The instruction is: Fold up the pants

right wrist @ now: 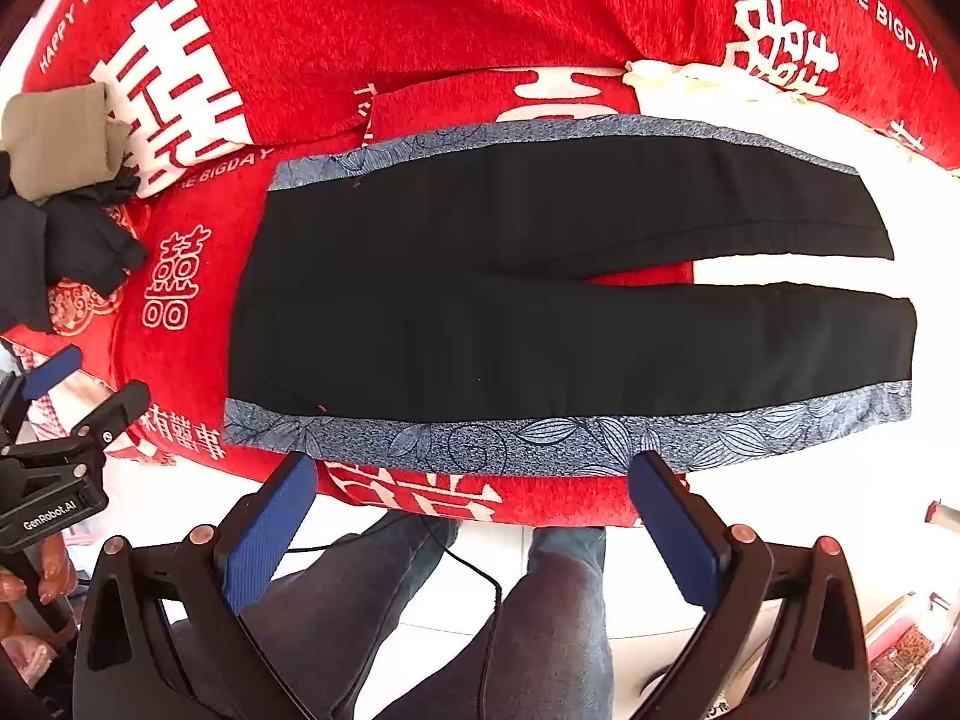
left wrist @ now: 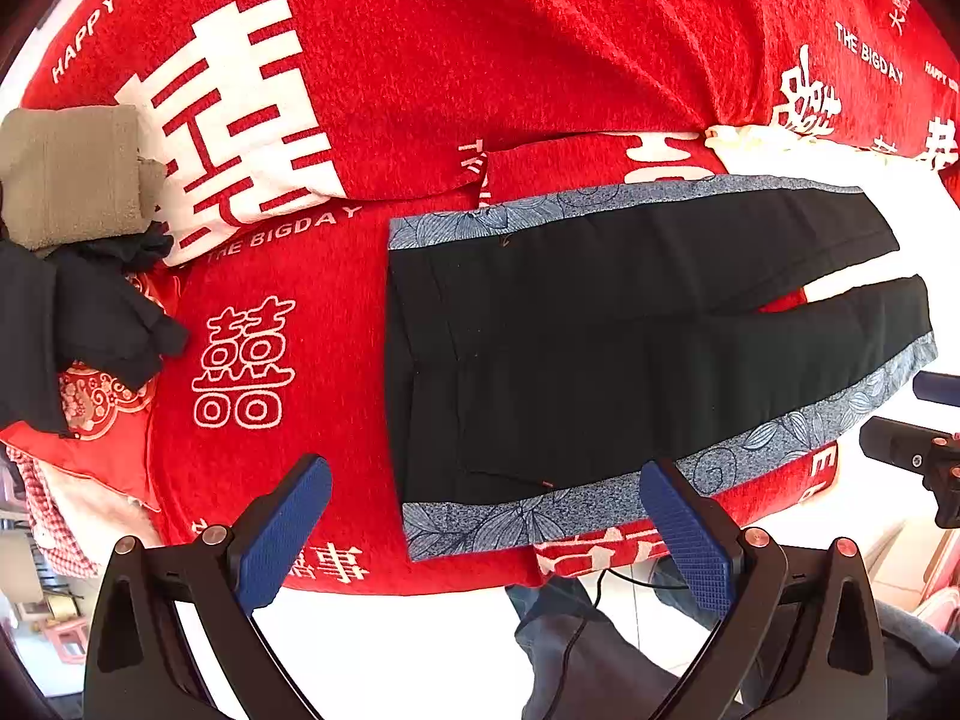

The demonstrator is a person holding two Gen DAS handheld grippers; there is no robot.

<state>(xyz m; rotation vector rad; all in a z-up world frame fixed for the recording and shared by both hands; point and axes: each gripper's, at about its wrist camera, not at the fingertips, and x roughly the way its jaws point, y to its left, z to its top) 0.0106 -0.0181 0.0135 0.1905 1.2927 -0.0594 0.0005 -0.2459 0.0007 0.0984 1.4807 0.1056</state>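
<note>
Black pants (right wrist: 540, 300) with blue-grey leaf-print side stripes, spread flat on red blanket (right wrist: 420, 18); waistband at left end, two leg cuffs at right end, long axis left–right across both views. Legs parted in a narrow V at cuff end. Unfolded as yet, by the look of it. Left gripper (left wrist: 486, 534) wide open, empty, hovering off near edge of pants, by waistband corner. Right gripper (right wrist: 474, 516) also wide open, empty, off same near stripe, about mid-length toward cuffs. Neither touching cloth. Likely next: pinch near stripe at both spots, carry away over far leg. Left nearer waist, right nearer cuffs. Beyond waistband end of pants: folded tan cloth (left wrist: 69, 174) and dark garment pile (left wrist: 78, 324). Writing on blanket: "THE BIGDAY", "HAPPY WEDD…" cut off, large white double-happiness characters. "GenRobot.AI" legible on left gripper body in right wrist view.
</note>
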